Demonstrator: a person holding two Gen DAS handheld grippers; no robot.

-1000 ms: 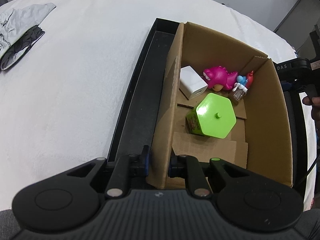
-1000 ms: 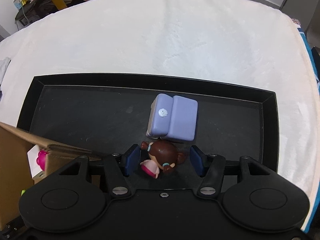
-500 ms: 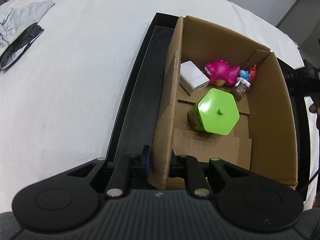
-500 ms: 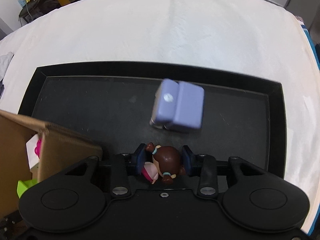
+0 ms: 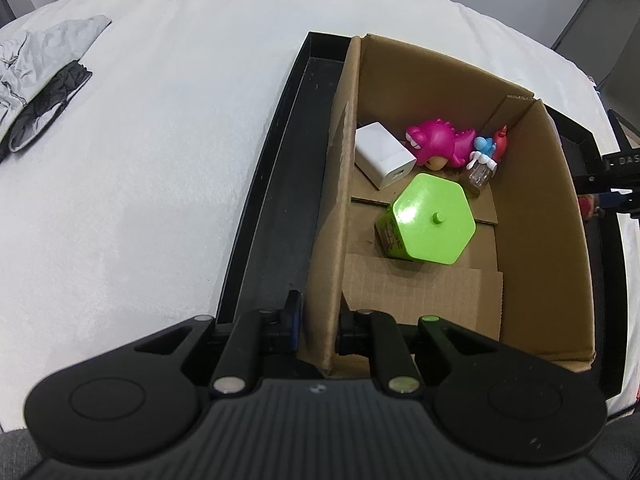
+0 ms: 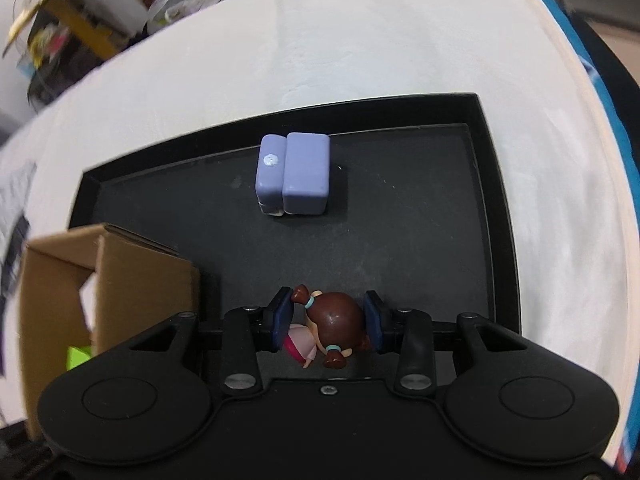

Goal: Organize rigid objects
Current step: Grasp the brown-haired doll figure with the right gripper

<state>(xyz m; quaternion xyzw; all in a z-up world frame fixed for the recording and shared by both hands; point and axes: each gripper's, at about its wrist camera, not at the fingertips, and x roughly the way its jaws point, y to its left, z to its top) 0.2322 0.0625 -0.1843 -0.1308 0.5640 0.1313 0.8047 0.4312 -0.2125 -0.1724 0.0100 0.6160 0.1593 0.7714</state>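
We find the right tongs (image 6: pixel 327 325) clamped on a doll figurine (image 6: pixel 329 330) above the black tray (image 6: pixel 498 216), its long axis running toward the camera; the left tongs (image 5: pixel 318 322) pinch the cardboard box (image 5: pixel 540 208) wall

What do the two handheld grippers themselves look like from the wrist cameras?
Both are matte black plastic. The left gripper has a ribbed grey-black body, two round lobes with circular recesses, silver pivot pins, dark blue pads and a small green dot on one link. The right gripper has the same lobed shape, silver screws and blue pads. No cables or sleeves are visible.
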